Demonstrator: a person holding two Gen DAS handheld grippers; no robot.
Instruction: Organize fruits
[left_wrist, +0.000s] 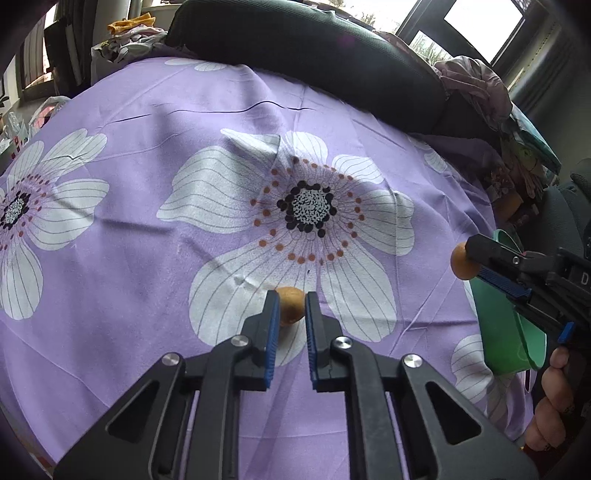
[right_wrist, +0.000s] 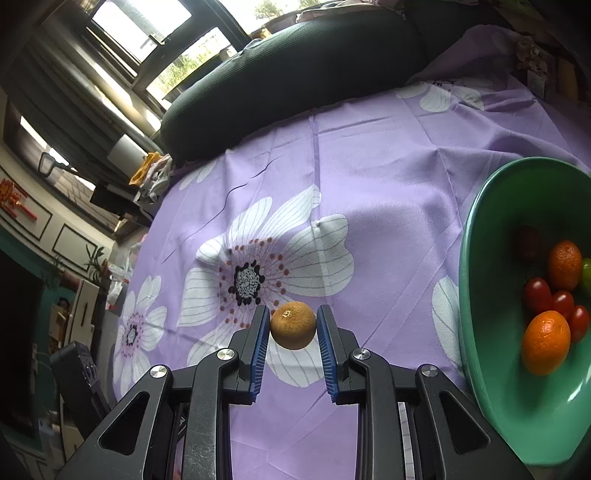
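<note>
My left gripper (left_wrist: 291, 300) is shut on a small brown fruit (left_wrist: 291, 305), held just above the purple flowered cloth (left_wrist: 184, 258). My right gripper (right_wrist: 291, 314) is shut on a brownish tangerine (right_wrist: 293, 325) and holds it above the cloth; it also shows in the left wrist view (left_wrist: 472, 264) at the right, with the tangerine (left_wrist: 460, 263) at its tips. A green bowl (right_wrist: 480, 295) stands at the right, holding two oranges (right_wrist: 546, 341), several cherry tomatoes (right_wrist: 537, 294) and a green fruit. The bowl also shows in the left wrist view (left_wrist: 495, 325) under the right gripper.
A large black cushion (left_wrist: 314, 48) lies along the far edge of the cloth. Piled clothes (left_wrist: 129, 33) sit at the far left and far right (left_wrist: 476, 85). Windows are behind. The person's hand (left_wrist: 550, 398) is at the right edge.
</note>
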